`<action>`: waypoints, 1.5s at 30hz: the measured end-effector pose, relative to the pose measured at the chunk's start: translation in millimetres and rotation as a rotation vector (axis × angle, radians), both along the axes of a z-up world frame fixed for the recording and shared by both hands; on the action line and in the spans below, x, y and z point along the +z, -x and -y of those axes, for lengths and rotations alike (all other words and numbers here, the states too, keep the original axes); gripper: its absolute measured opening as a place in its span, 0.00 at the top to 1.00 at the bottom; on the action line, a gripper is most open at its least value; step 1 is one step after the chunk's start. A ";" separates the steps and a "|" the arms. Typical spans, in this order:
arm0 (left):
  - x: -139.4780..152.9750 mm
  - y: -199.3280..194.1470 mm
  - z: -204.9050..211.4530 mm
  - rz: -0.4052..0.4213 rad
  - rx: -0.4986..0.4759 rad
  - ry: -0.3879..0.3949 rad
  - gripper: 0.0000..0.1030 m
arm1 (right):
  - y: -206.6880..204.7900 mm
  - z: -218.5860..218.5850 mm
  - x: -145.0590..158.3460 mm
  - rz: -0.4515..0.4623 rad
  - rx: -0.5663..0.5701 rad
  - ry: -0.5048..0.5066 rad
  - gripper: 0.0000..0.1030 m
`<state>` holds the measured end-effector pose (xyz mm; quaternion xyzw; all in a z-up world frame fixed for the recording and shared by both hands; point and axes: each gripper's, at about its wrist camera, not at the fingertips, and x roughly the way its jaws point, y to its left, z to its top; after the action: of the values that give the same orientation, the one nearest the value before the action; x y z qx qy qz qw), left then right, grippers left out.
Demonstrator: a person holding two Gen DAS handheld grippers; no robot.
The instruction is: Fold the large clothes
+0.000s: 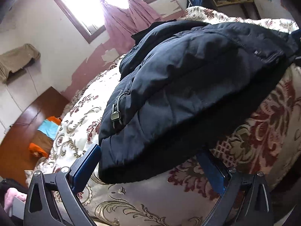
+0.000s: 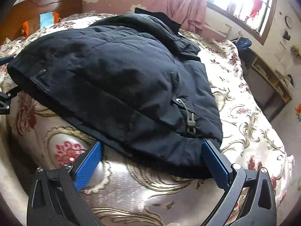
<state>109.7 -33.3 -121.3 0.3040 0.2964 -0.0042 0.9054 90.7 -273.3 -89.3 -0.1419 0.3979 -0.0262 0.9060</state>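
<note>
A dark navy padded jacket (image 1: 188, 71) lies folded in a thick bundle on a bed with a floral cream and red bedspread (image 1: 254, 141). A drawcord toggle (image 1: 115, 115) hangs at its side. My left gripper (image 1: 148, 150) is open at the jacket's near edge, with the hem lying between its blue pads (image 1: 86, 165); the right fingertip is tucked under the cloth. In the right wrist view the same jacket (image 2: 112, 71) fills the middle. My right gripper (image 2: 152, 144) is open too, its blue pads (image 2: 88, 167) on either side of the hem. The left gripper (image 2: 5, 98) shows at the left edge.
A wooden headboard (image 2: 37, 1) with an orange and blue cloth (image 2: 47, 18) stands at one end of the bed. Pink curtains (image 1: 128, 17) hang by a bright window. A low wooden shelf unit (image 2: 269, 79) stands beside the bed's far side.
</note>
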 end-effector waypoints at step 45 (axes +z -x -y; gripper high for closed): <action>113.1 49.4 -20.3 0.200 -0.107 0.303 0.92 | 75.3 -26.5 88.8 0.397 0.011 -0.080 0.94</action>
<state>60.3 -13.0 -8.2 0.1784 0.1845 -0.0667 0.9642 15.4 -246.8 -0.6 -0.0999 0.2112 -0.0330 0.9718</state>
